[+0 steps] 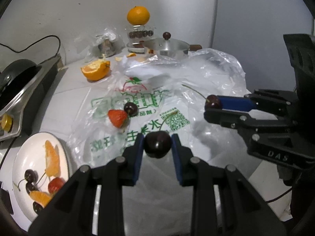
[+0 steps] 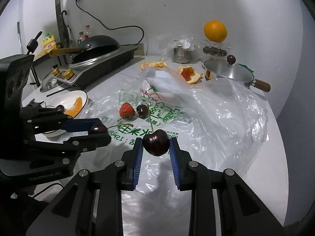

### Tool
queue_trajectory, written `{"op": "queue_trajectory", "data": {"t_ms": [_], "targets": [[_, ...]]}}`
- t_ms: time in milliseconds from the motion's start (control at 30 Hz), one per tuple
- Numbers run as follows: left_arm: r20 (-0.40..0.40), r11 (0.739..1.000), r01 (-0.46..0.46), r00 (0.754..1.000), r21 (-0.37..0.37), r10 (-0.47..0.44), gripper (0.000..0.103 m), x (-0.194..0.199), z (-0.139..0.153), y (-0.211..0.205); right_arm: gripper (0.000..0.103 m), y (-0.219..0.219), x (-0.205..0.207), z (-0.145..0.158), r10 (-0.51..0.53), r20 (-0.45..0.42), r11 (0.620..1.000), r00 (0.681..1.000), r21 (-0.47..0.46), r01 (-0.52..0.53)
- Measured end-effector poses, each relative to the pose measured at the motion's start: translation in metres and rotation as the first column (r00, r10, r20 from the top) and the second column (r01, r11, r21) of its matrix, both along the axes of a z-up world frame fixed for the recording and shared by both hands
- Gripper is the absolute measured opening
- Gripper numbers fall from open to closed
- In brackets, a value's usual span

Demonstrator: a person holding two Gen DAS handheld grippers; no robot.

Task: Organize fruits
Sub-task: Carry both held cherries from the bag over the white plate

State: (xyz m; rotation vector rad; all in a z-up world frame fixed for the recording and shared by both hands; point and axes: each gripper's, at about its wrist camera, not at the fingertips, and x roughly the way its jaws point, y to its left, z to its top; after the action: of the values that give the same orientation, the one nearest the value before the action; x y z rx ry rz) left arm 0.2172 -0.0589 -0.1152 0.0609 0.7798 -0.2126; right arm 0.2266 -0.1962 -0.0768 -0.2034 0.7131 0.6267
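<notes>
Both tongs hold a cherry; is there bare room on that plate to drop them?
Yes. The plate's upper middle is bare, between rim and orange segments. Its lower part is crowded with cherries and a strawberry. Beyond, the plastic bag covers most of the counter.

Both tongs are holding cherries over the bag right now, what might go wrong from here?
1. Each cherry is round, glossy and pinched only at its sides, so it may slip out or bruise.
2. The plate already holds cherries and orange segments; a dropped cherry might roll off.
3. The left tongs and right tongs are close together and could collide heading to the plate.
</notes>
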Motion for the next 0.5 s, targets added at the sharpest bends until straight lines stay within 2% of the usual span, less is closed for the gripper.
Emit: {"op": "queue_trajectory", "data": {"t_ms": [500], "targets": [[0.054, 0.998, -0.050, 0.997, -0.037, 0.052, 0.029, -0.043, 0.014, 0.040, 0.029, 0.035, -0.032, 0.016, 0.042, 0.042, 0.999, 0.998, -0.036, -0.041]]}}
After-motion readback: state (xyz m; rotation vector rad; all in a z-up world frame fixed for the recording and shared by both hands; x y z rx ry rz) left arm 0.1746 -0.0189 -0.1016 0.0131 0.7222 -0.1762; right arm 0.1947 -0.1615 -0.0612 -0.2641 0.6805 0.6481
